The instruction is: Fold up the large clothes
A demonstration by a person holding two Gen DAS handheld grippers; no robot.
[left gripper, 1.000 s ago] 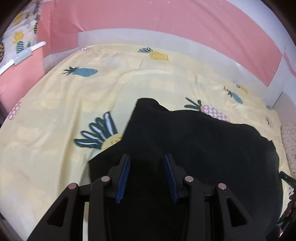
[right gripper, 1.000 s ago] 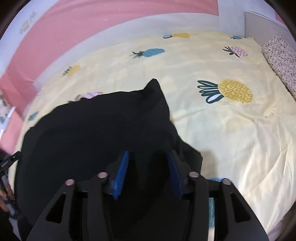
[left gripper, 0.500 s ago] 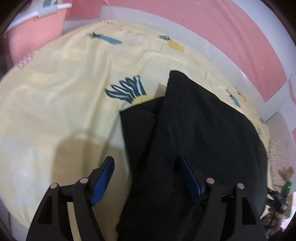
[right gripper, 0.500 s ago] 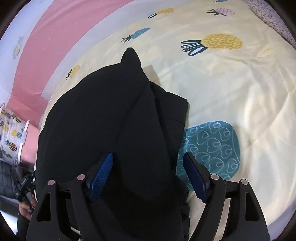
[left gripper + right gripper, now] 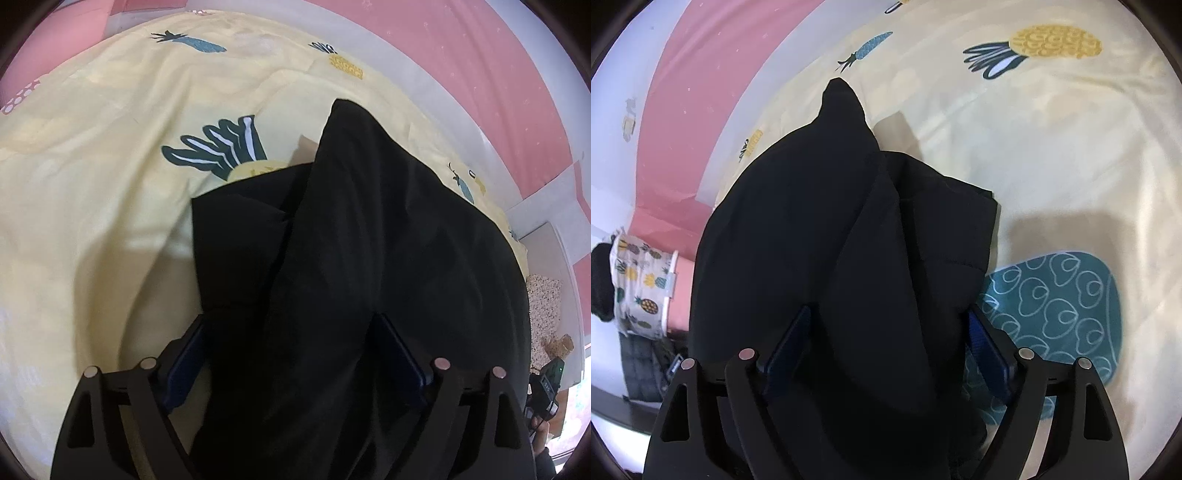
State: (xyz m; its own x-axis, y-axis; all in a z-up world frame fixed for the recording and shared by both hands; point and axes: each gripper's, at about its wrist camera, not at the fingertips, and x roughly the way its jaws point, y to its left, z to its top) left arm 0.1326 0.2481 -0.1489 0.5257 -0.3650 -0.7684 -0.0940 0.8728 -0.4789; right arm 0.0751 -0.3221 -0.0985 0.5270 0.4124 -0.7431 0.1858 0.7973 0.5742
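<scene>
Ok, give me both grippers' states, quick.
Left gripper: open, jaws spread wide around the black garment.
Right gripper: open, jaws spread wide around the same garment.

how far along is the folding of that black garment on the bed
Partly done: the black garment already lies doubled on the yellow bedsheet, one layer over another. In hand: the left gripper and right gripper are both open, straddling its near end, gripping nothing. Left: it looks long and loose, so probably more folds.
</scene>
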